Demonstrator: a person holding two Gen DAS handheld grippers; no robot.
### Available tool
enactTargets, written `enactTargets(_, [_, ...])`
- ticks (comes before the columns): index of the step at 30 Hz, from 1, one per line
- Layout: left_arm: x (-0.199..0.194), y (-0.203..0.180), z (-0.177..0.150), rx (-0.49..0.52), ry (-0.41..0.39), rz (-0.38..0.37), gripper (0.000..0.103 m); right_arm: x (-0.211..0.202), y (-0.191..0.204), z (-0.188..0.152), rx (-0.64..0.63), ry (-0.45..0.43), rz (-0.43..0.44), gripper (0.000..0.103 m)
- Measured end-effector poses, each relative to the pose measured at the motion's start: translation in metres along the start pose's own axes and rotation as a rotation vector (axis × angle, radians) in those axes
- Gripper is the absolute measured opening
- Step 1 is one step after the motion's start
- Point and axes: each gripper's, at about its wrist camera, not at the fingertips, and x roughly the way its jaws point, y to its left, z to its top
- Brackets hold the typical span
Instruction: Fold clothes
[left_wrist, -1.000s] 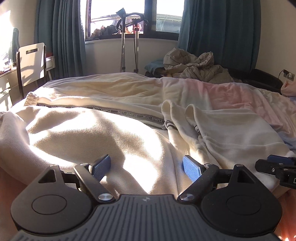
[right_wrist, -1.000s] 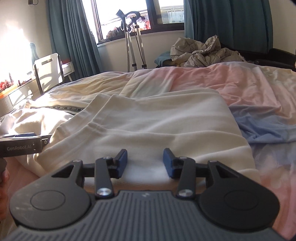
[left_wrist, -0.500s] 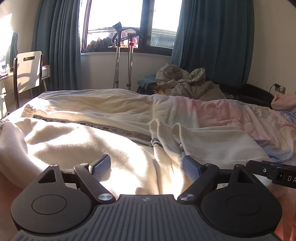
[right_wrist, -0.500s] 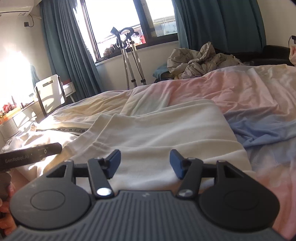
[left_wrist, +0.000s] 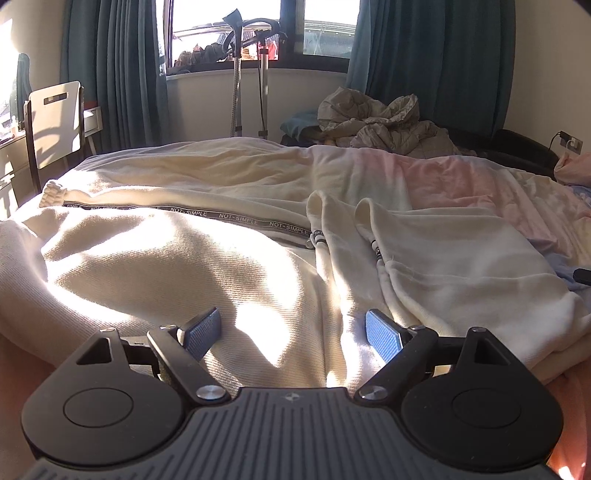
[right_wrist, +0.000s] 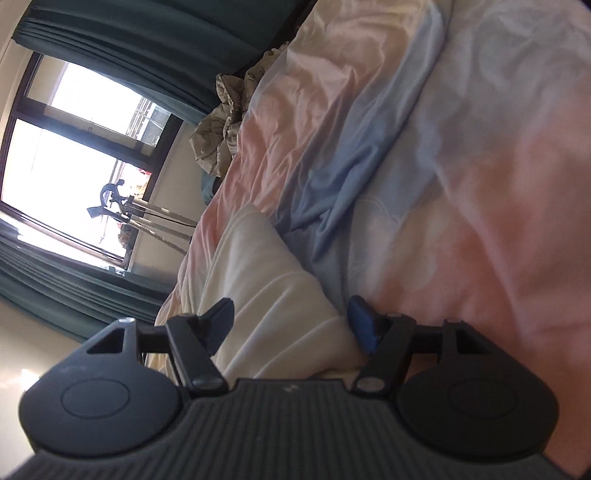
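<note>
A cream hooded sweatshirt (left_wrist: 192, 266) with a black "NOT-SIMPLE" tape stripe (left_wrist: 236, 218) and drawstrings lies spread on the bed. My left gripper (left_wrist: 293, 328) is open, low over its near edge, with cloth between the blue pads but not pinched. The right wrist view is rolled sideways. My right gripper (right_wrist: 291, 317) is open, its jaws either side of the garment's cream corner (right_wrist: 273, 314), where it meets the pink and blue bedsheet (right_wrist: 461, 184).
The bed carries a pink, blue and cream sheet (left_wrist: 461, 177). A heap of beige bedding (left_wrist: 384, 122) lies beyond the bed. A white chair (left_wrist: 55, 122) stands at the left. Crutches (left_wrist: 247, 74) lean by the window, with teal curtains either side.
The right gripper has rolled sideways and moved to the garment's right corner, opening wider. The left gripper has lowered slightly towards the cloth and stays open. The right gripper has almost left the left view.
</note>
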Motion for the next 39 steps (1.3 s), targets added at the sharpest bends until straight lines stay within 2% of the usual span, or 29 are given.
enactTargets(3, [0.0,0.0,0.0,0.001,0.001,-0.001,0.088,0.011,0.001,-0.006,-0.069,0.041,-0.041,0.069])
enactTargets(6, [0.001,0.002,-0.001,-0.005,0.002,-0.003,0.088,0.009,0.006,-0.005,-0.029,0.051,-0.023,0.072])
enactTargets(7, [0.001,0.002,-0.001,-0.009,0.004,-0.003,0.088,0.007,0.008,-0.005,-0.025,0.051,-0.007,0.076])
enactTargets(10, [0.001,0.004,-0.001,-0.015,0.005,-0.005,0.088,0.0,0.016,-0.002,-0.015,0.036,0.034,0.077])
enactTargets(14, [0.001,0.002,0.0,-0.018,0.007,-0.003,0.088,-0.013,0.032,0.005,-0.029,-0.01,0.14,0.08])
enactTargets(18, [0.001,0.002,0.0,-0.017,0.008,-0.003,0.088,-0.02,0.036,0.005,-0.037,-0.046,0.182,0.083])
enactTargets(20, [0.002,0.001,0.0,-0.017,0.009,-0.002,0.088,-0.026,0.034,0.007,-0.018,-0.077,0.216,0.082])
enactTargets(23, [0.002,0.001,0.0,-0.015,0.01,-0.003,0.088,-0.033,0.031,0.012,0.039,-0.107,0.209,0.082])
enactTargets(26, [0.003,-0.001,-0.001,-0.009,0.01,-0.003,0.089,-0.029,0.023,0.014,0.096,-0.074,0.253,0.082])
enactTargets(27, [0.002,-0.001,-0.001,-0.009,0.01,-0.003,0.089,-0.026,0.023,0.014,0.099,-0.06,0.246,0.08])
enactTargets(29, [0.002,-0.001,-0.001,-0.007,0.01,-0.002,0.089,-0.031,0.029,0.011,0.016,-0.115,0.123,0.078])
enactTargets(32, [0.003,-0.001,-0.001,-0.009,0.011,0.0,0.089,-0.029,0.02,0.019,0.008,-0.135,0.075,0.078])
enactTargets(34, [0.003,-0.002,-0.002,-0.006,0.011,0.0,0.089,-0.017,0.008,0.022,0.087,-0.085,0.109,0.078])
enactTargets(39, [0.001,-0.001,-0.002,-0.011,0.014,-0.001,0.089,0.009,0.003,0.02,0.053,0.02,0.125,0.078])
